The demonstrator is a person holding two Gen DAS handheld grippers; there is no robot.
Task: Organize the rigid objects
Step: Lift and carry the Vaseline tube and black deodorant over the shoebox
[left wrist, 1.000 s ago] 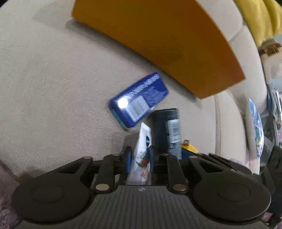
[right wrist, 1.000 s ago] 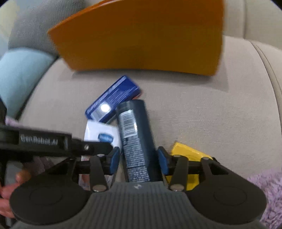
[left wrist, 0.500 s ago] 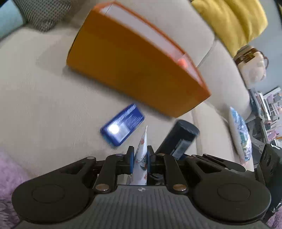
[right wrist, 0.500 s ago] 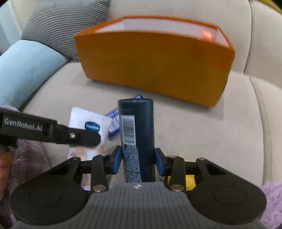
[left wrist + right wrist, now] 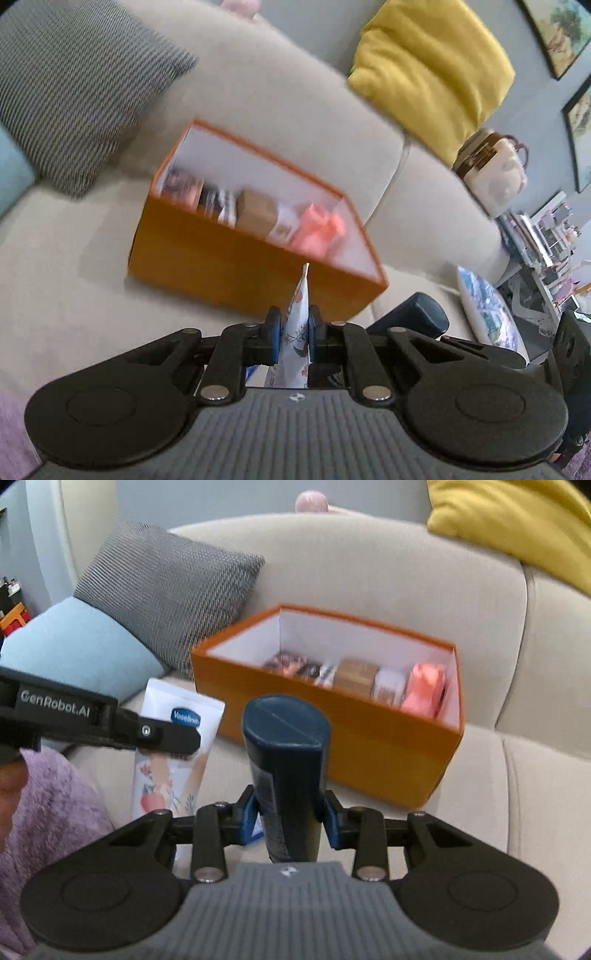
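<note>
While the left hand-held gripper (image 5: 291, 334) pinches a flat white Vaseline lotion tube (image 5: 295, 343) printed with flowers between its blue pads, the tube's crimped end points up toward the orange box (image 5: 236, 266). From the right wrist view the same tube (image 5: 173, 753) shows its broad soft face and blue oval logo, held clear of the seat. The right hand-held gripper (image 5: 290, 814) has its jaws closing on a dark navy plastic bottle (image 5: 286, 771), an oval-section body with a flat cap facing the camera and small white print down its side; the blue pads press on both sides of it. In the left wrist view the bottle's rounded cap (image 5: 413, 317) juts out just to the right of the tube.

The orange box (image 5: 369, 746) is a rectangular cardboard one with a white inside, open on top, resting on the beige woven sofa (image 5: 369, 576) against the backrest. Inside it stand a row of small packs, a brown carton (image 5: 356, 677) and a coral pink object (image 5: 424, 694), blurred. A grey ribbed cushion (image 5: 170, 590), a pale blue cushion (image 5: 77, 646) and a yellow cushion (image 5: 432, 66) sit around; a fuzzy lilac fabric (image 5: 48, 812) lies at lower left.
</note>
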